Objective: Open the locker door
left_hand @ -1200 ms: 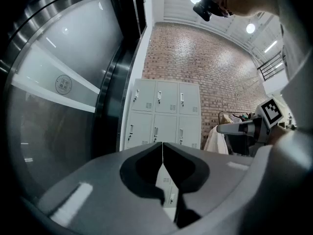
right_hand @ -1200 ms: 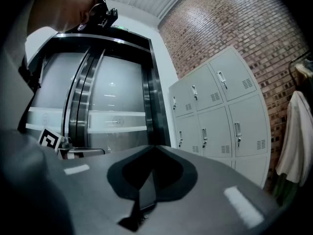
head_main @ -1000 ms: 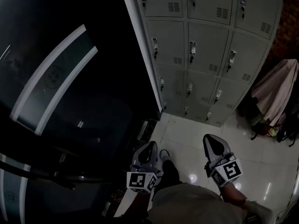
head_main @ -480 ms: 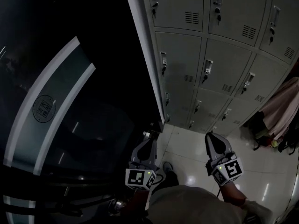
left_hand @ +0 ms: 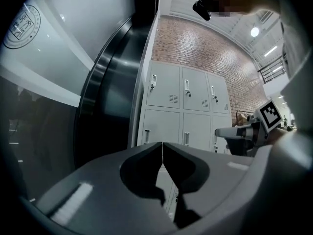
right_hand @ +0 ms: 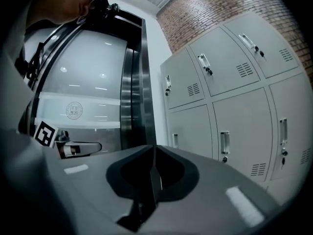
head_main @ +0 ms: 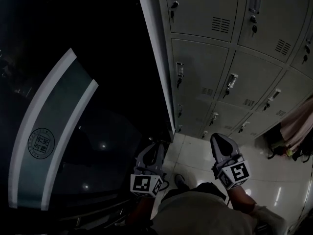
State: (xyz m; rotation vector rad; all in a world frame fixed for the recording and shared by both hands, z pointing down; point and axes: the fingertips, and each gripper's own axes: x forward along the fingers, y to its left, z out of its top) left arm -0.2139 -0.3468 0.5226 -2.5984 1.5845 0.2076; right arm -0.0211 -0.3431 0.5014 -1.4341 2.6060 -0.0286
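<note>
Pale grey lockers point(head_main: 210, 67) with dark slatted vents, against a red-brown brick wall point(left_hand: 210, 48). Dark glass point(head_main: 112, 141) crossed by a pale grey-green band point(head_main: 49, 126) with a round emblem; white glossy floor tiles point(head_main: 195, 155). Black-and-white square markers on a cube point(head_main: 143, 184), and a pinkish cloth point(head_main: 301, 124).

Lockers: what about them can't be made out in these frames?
Top row: head view, cut off by the upper edge.
Door locks: head view, too small and dim to tell locked from unlocked.
Lower lockers: left gripper view, mostly hidden behind the left gripper.
Rightmost column: head view, cut by the right edge.
</note>
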